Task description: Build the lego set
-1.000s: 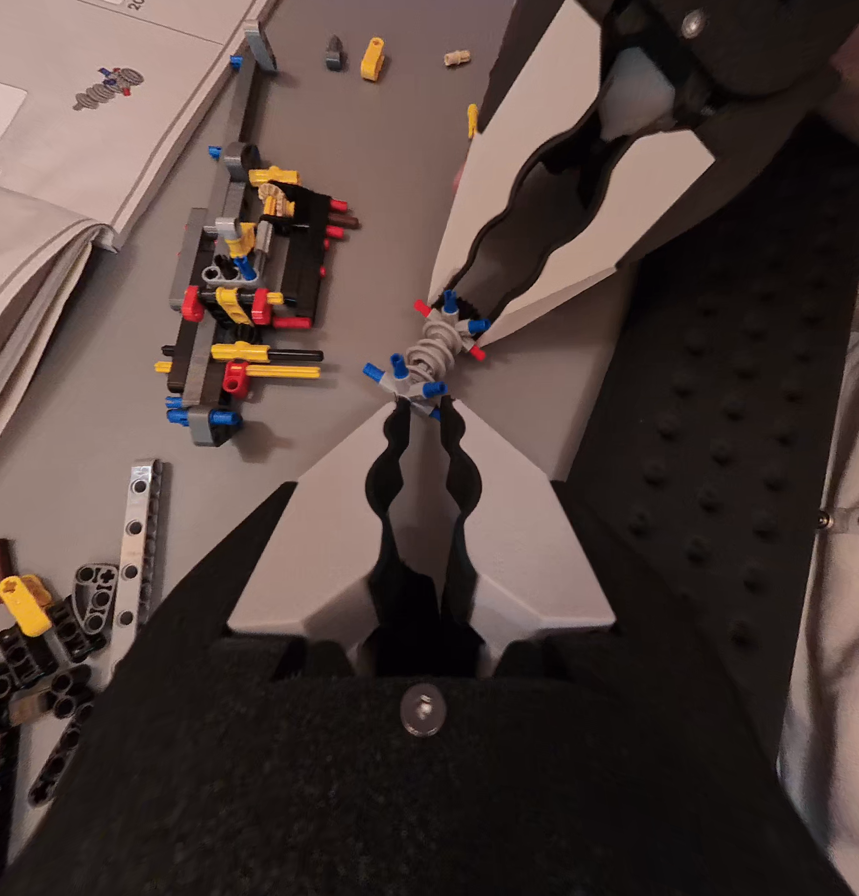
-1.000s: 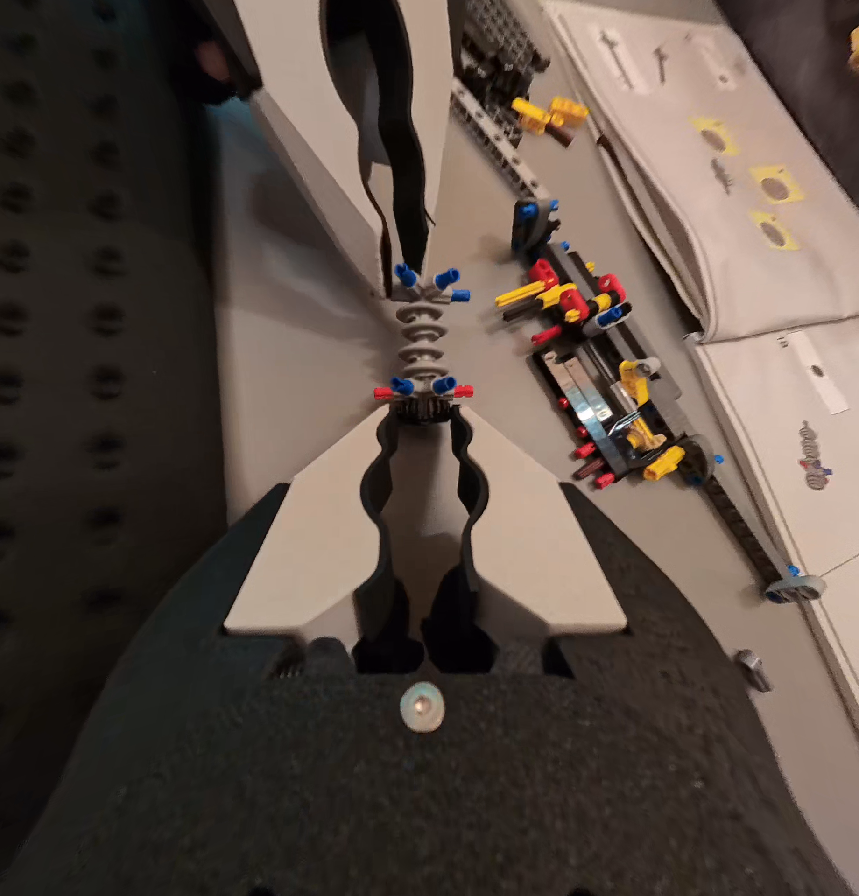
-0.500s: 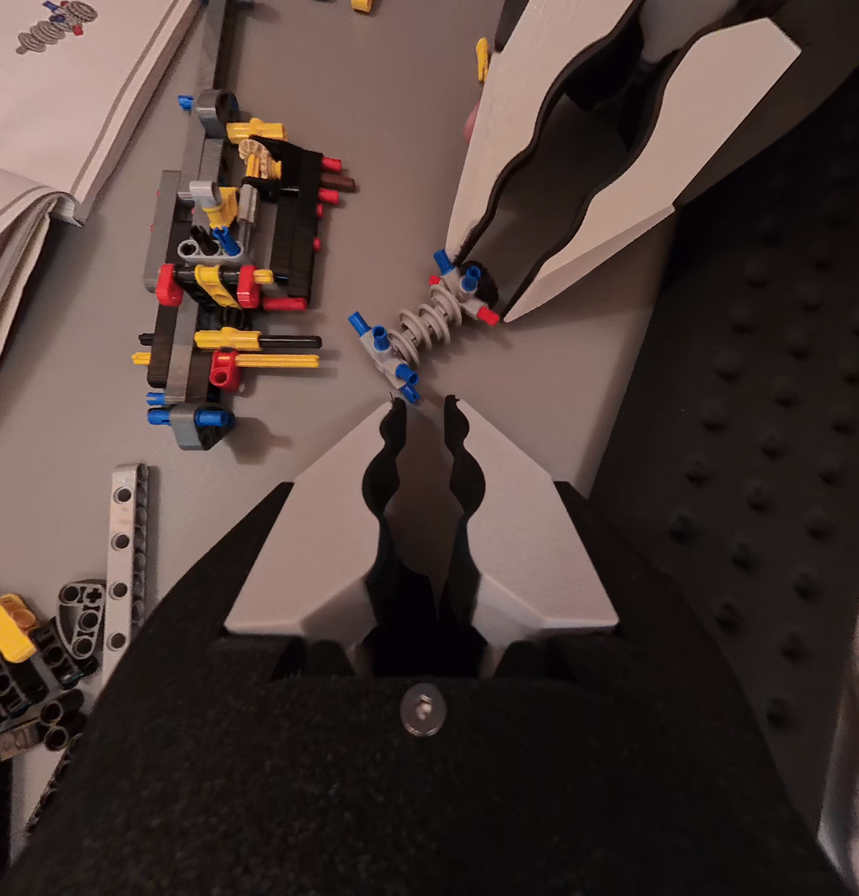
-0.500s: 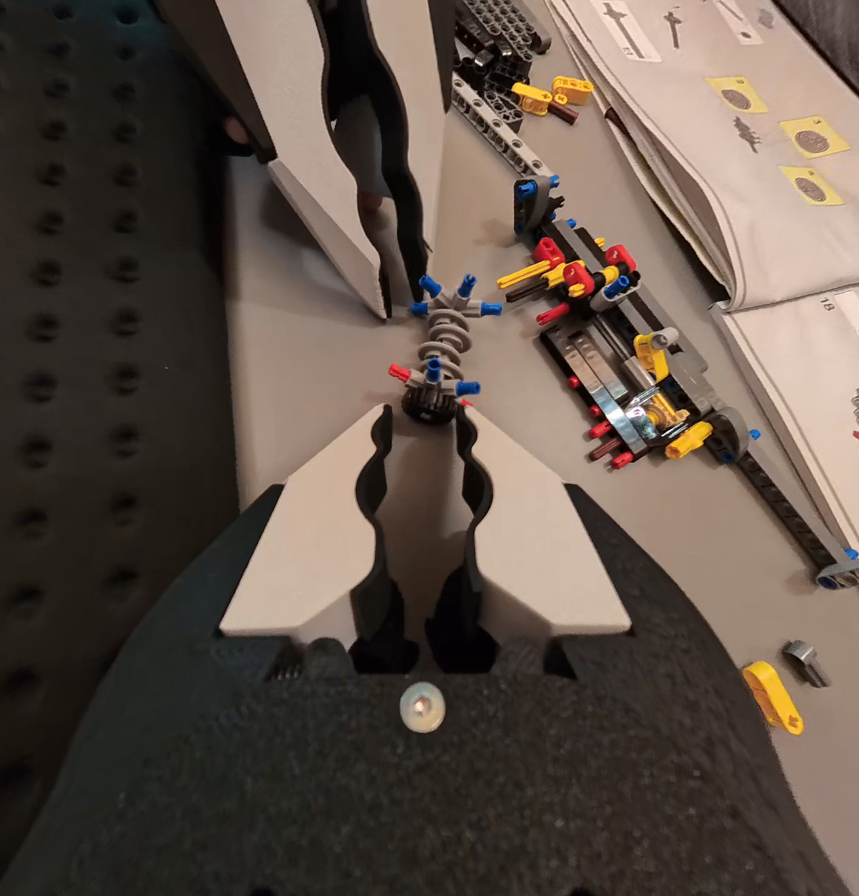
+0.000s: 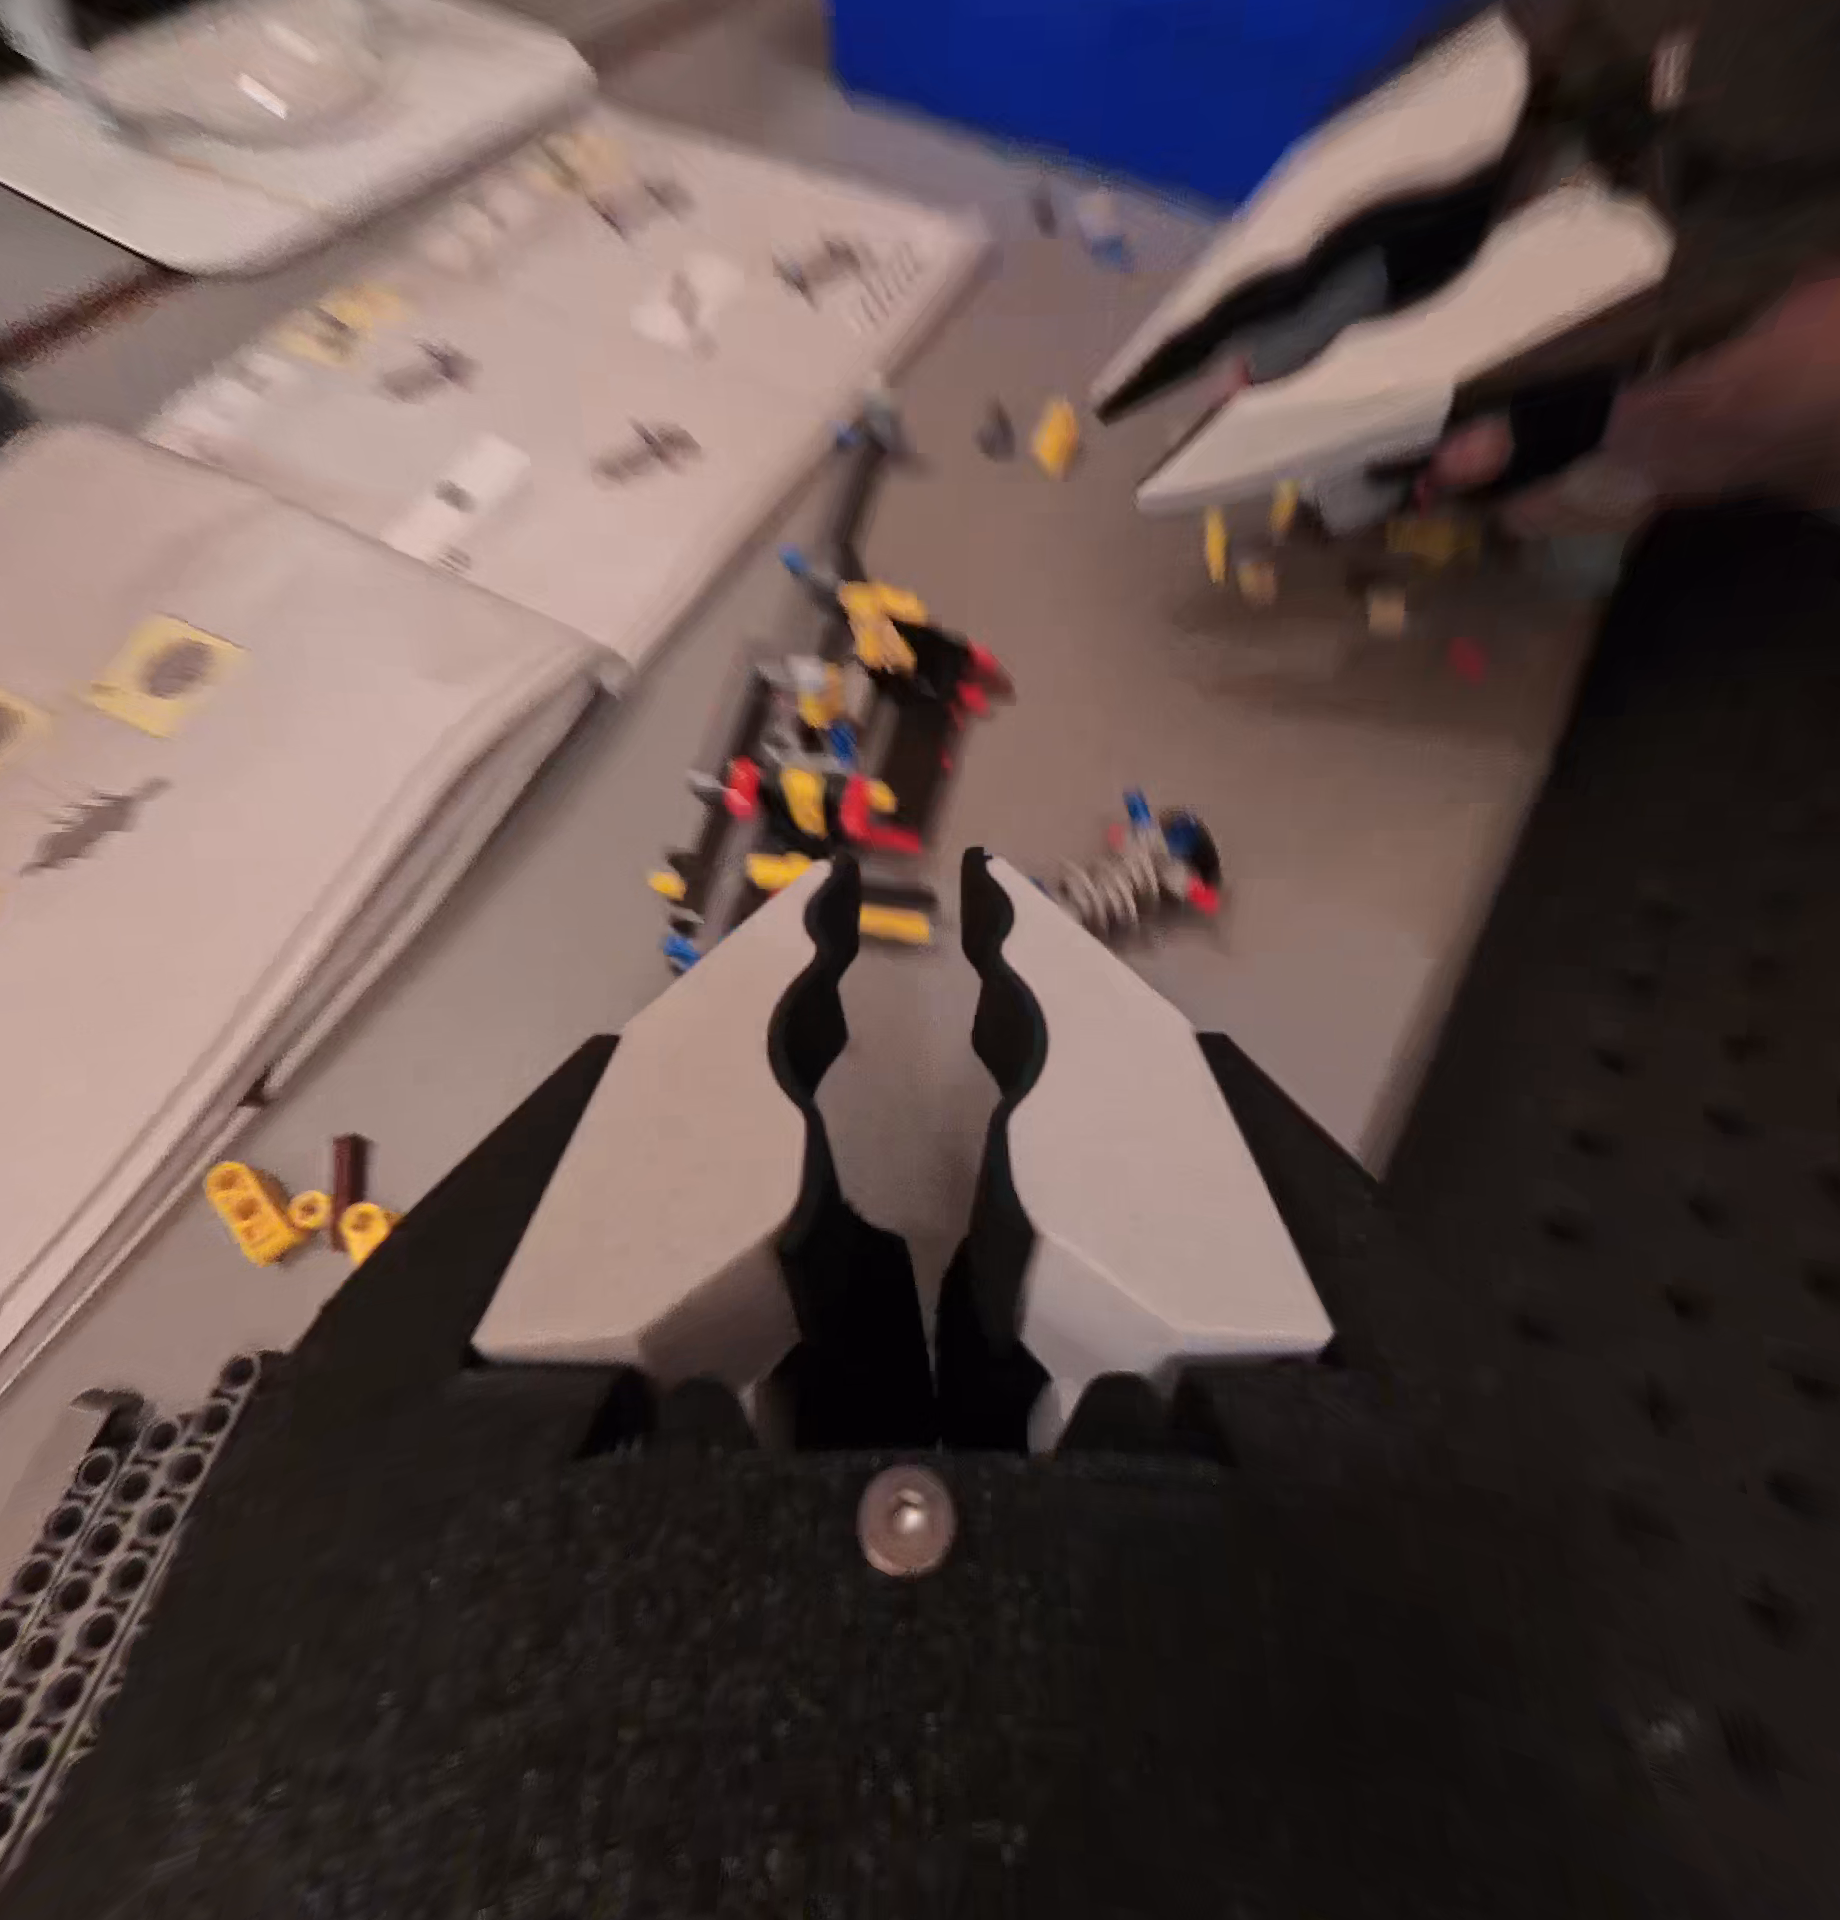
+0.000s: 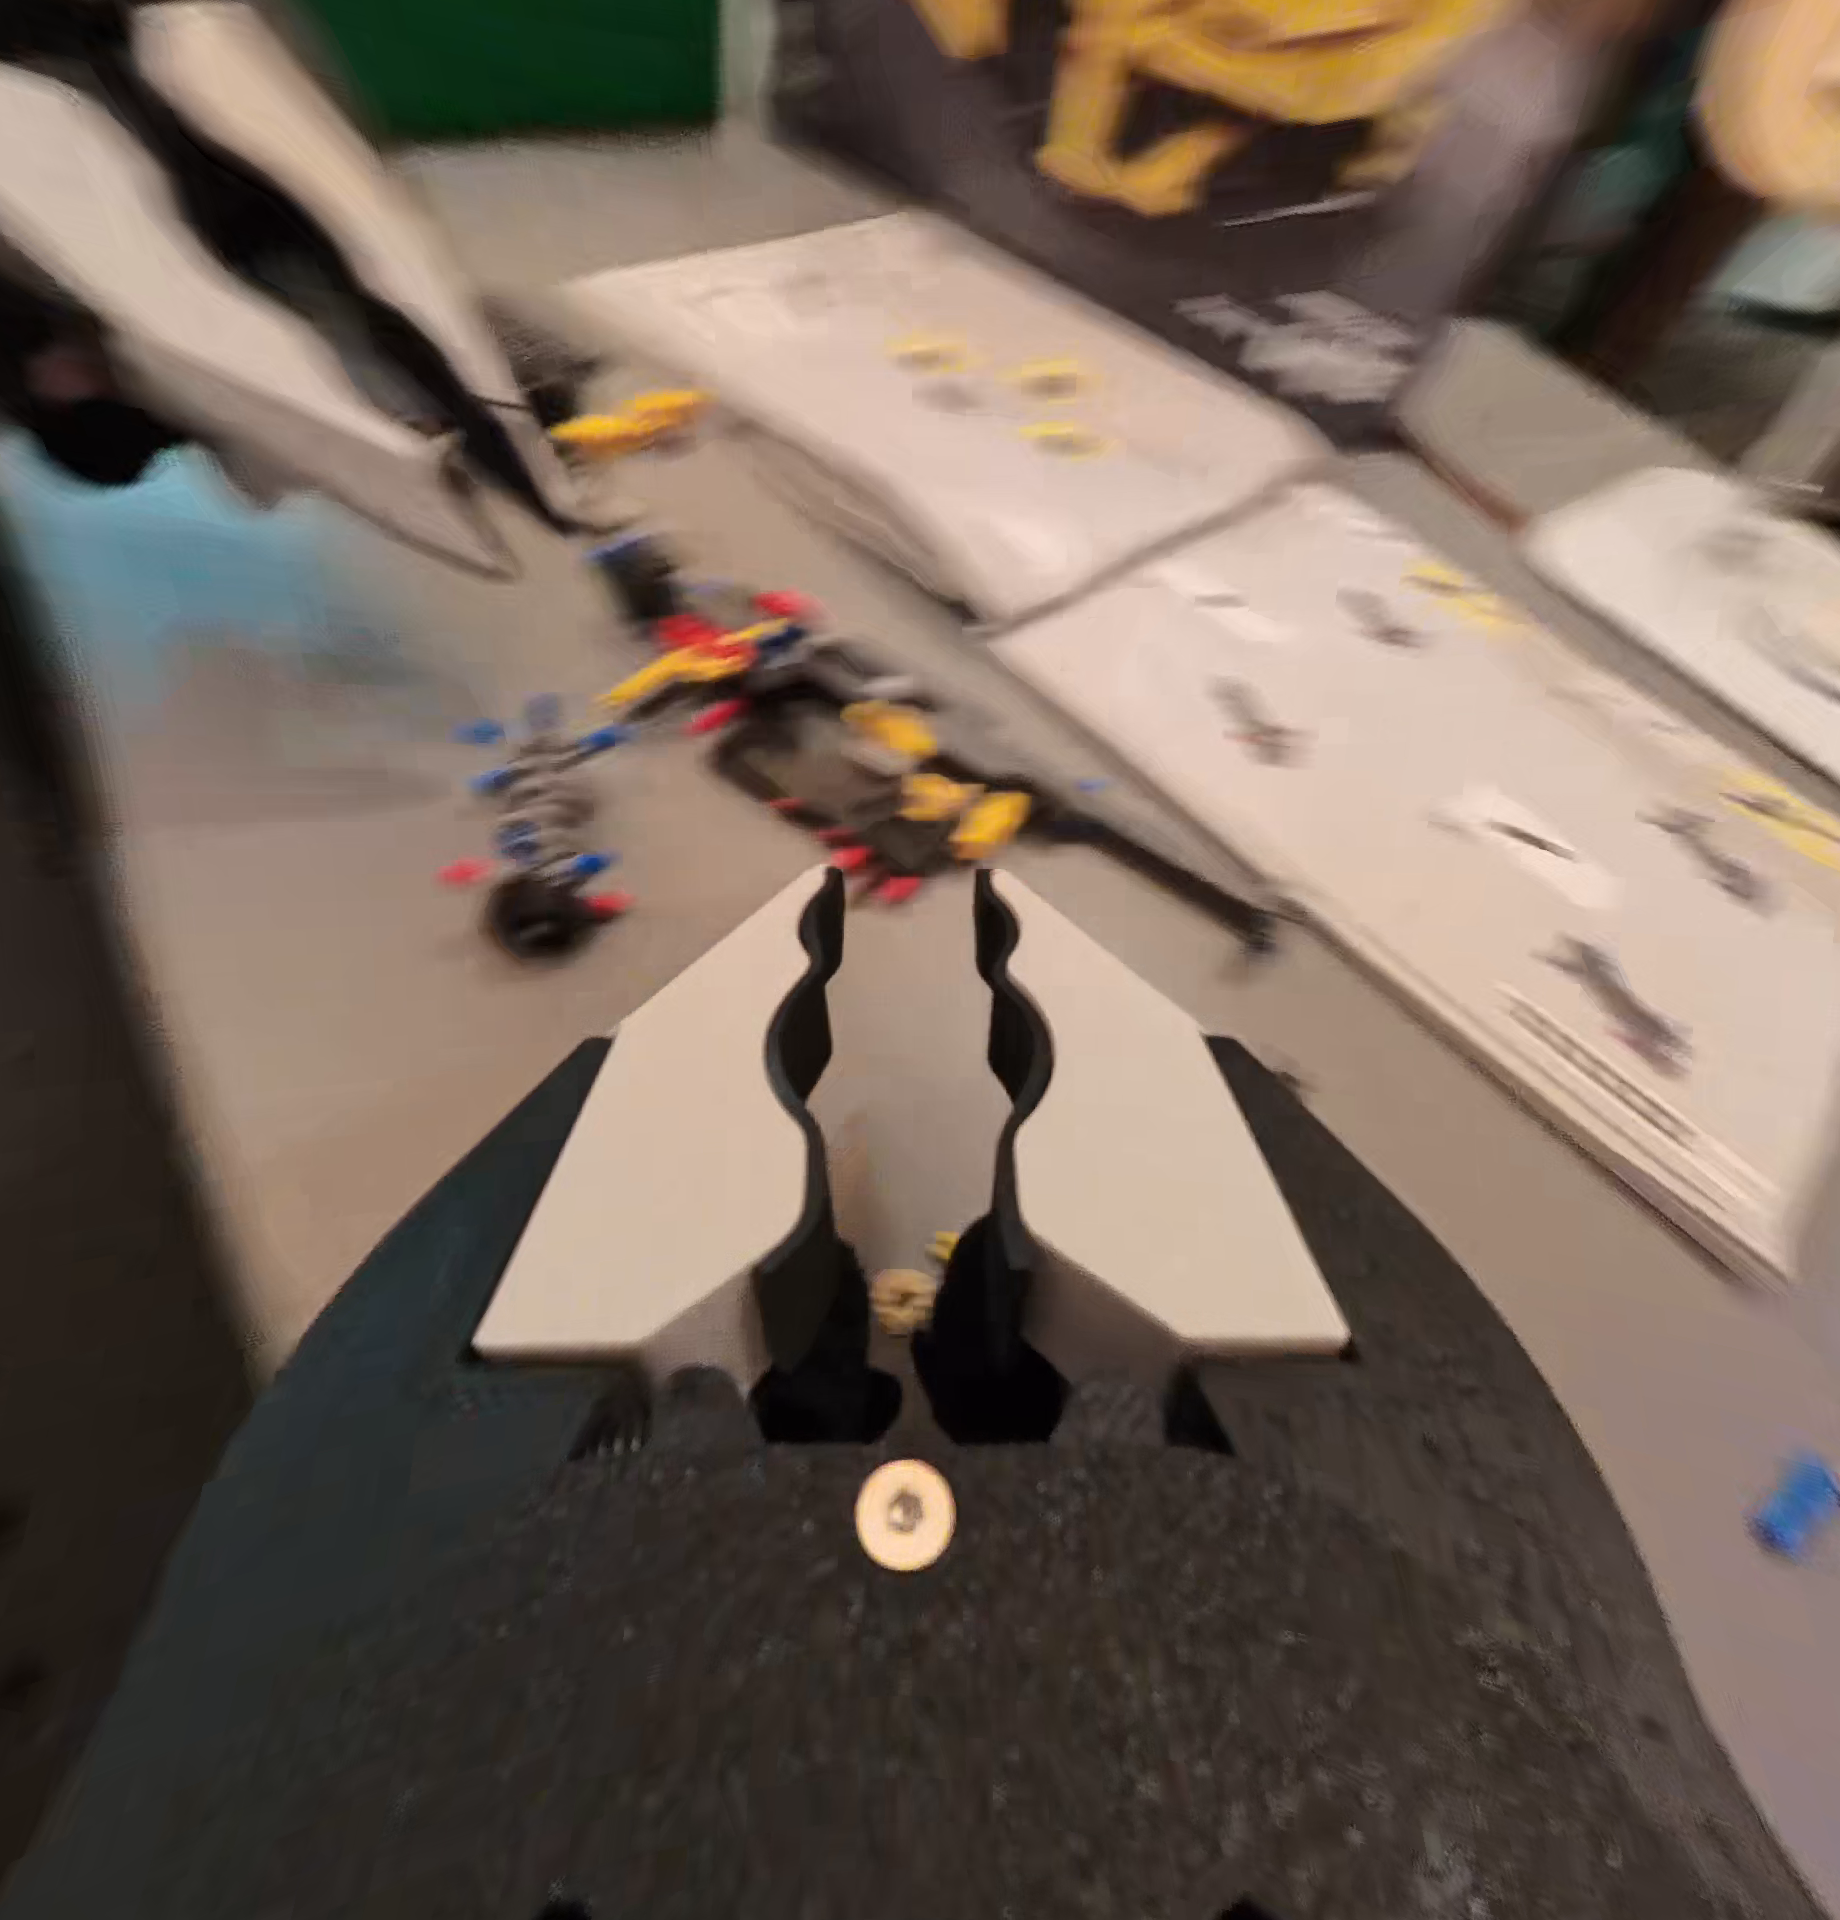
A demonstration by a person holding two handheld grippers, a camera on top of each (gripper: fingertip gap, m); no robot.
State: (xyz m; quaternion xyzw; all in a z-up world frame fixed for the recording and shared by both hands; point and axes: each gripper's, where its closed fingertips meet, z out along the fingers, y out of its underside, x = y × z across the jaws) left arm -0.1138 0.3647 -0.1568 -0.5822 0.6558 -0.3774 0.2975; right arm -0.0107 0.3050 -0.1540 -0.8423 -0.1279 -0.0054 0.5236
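Both my grippers are empty, jaws apart: left gripper [image 5: 900, 883], right gripper [image 6: 908, 894]. Both views are motion-blurred, so fine detail is unreadable.

The spring piece [image 5: 1139, 883] lies on the grey table [image 5: 1259, 790], just beside the chassis [image 5: 843, 769], not touching it as far as I can tell. The manual [image 5: 272, 727] lies open on the chassis's far side. Loose yellow parts [image 5: 282, 1210] sit near my left gripper.

Next step, my guess: check the manual, then mate the spring piece to the chassis. To do it well I should slow down until the views are sharp, pick the spring piece up by a hub end rather than the coils, keep its pins clear of the pads, and pin the chassis down with the other gripper before pressing.

Versus a second ago: both grippers were clamped on the spring piece's ends, holding it in the air. Half a second ago the left had let go. Now both are off it, pulled back and up, and it rests on the table.
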